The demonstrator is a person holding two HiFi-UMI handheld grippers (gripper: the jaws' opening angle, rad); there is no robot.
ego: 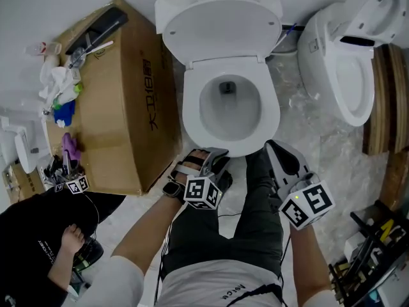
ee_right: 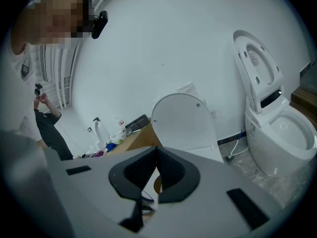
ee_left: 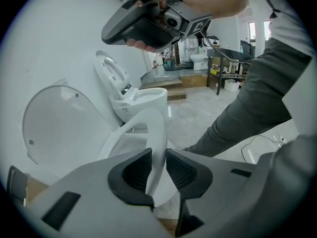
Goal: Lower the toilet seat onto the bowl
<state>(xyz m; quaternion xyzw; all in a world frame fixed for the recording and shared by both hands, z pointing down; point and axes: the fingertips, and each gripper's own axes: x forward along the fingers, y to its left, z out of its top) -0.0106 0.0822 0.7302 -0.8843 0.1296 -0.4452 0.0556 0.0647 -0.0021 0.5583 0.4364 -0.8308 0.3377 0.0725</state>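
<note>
The white toilet (ego: 192,117) stands in the middle with its lid (ego: 220,27) up against the tank. The seat (ego: 271,110) lies low over the bowl. At its front edge my left gripper (ego: 208,155) is shut on the rim. In the left gripper view the seat (ee_left: 153,128) arches up from between the jaws of my left gripper (ee_left: 157,158), whose pads press it on both sides. My right gripper (ego: 276,151) hovers in front of the bowl's right side, shut with nothing in it. The right gripper view shows my right gripper (ee_right: 156,155) pointing at the raised lid (ee_right: 185,120).
A cardboard box (ego: 128,101) with bottles and clutter on top stands close on the left. A second toilet (ego: 348,62) with its lid up and wooden boards (ego: 390,101) are to the right. Another person (ego: 38,242) crouches at the lower left. My legs stand before the bowl.
</note>
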